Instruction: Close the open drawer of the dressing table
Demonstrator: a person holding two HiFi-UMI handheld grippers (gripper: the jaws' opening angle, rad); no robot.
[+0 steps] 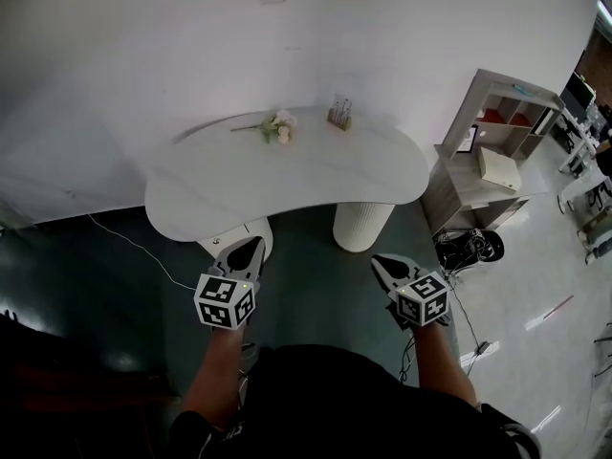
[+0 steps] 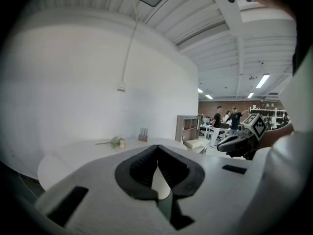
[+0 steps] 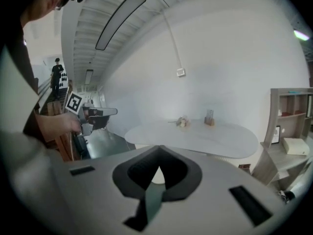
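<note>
Both tongs shut, nothing held. left tongs (image 2: 157,146): tips meet, only a thin wedge of gap behind them. right tongs (image 3: 159,146): same.

Both are held off the bench (image 1: 316,175), on the near side of its front edge, over the dark floor (image 1: 115,285), and point at the bench. In the head view the left one overlaps the left pedestal (image 1: 263,232). The right one sits just near-right of the right pedestal (image 1: 363,226).

The bench is white and kidney-shaped. Its long axis runs left-right along the curved white wall (image 1: 143,46). The back edge sits against the wall and the concave front edge faces the person. From above, the top hides whatever is under it, so I can't make out the drawer or which way it faces.

Near the back edge, about centre: a flower sprig (image 1: 277,127) lying flat, stem toward the left end. To its right, well apart, is a small upright holder (image 1: 339,115). Any print on it is too small to read.

Off the right end is an open shelf unit (image 1: 497,122) with a white box (image 1: 499,168) on it. A thin cable (image 1: 134,247) runs on the floor off the left end.

Only markings visible: black-and-white square markers on the tongs' cubes.
</note>
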